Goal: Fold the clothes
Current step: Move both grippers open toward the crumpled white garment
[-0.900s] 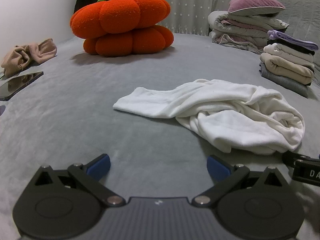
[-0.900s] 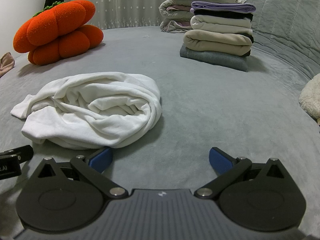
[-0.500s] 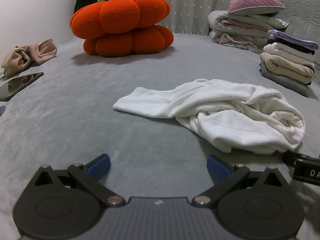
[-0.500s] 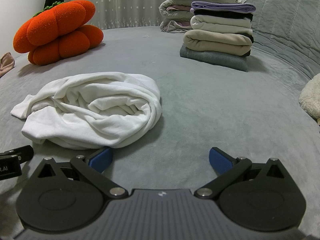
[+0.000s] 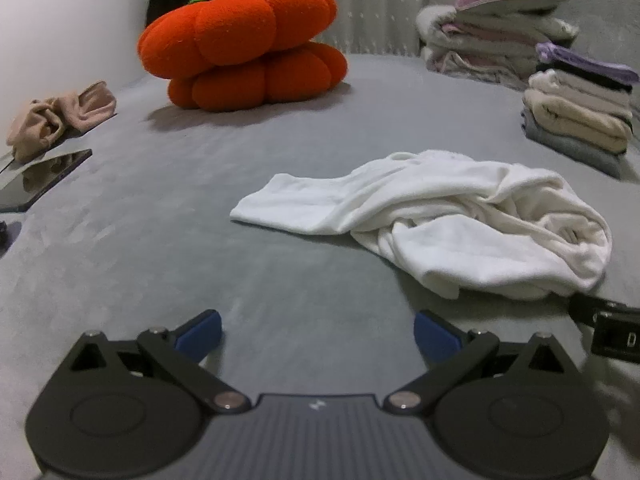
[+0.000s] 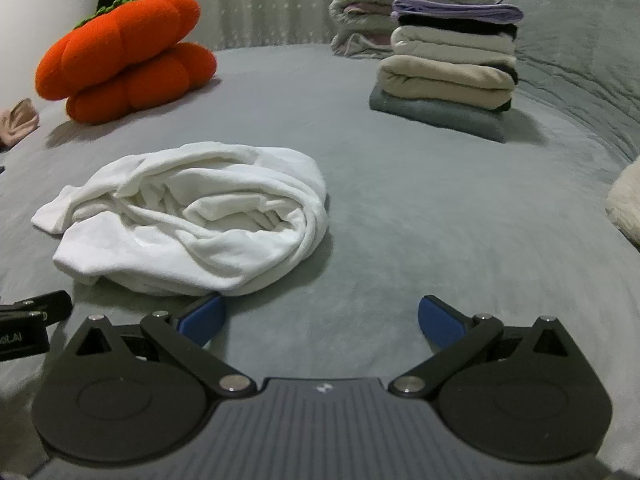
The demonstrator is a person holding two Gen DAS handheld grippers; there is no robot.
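1. Shirt or top, white and soft, lies in a crumpled heap on the grey bed. One flat end sticks out to the left, and the rest is rolled into thick folds.
2. Both cameras have come a little closer and lower than a moment ago, and the picture is now a bit blurry. I think the hands have just started to reach for it, so no fold is made yet.
3. Left tongs are wide and hold nothing. Right tongs are wide too, with one blue tip just beside the heap's near edge.
4. Folded clothes sit in a neat stack far back.
5. Puffy orange pumpkin pillow looks fuzzy and round.
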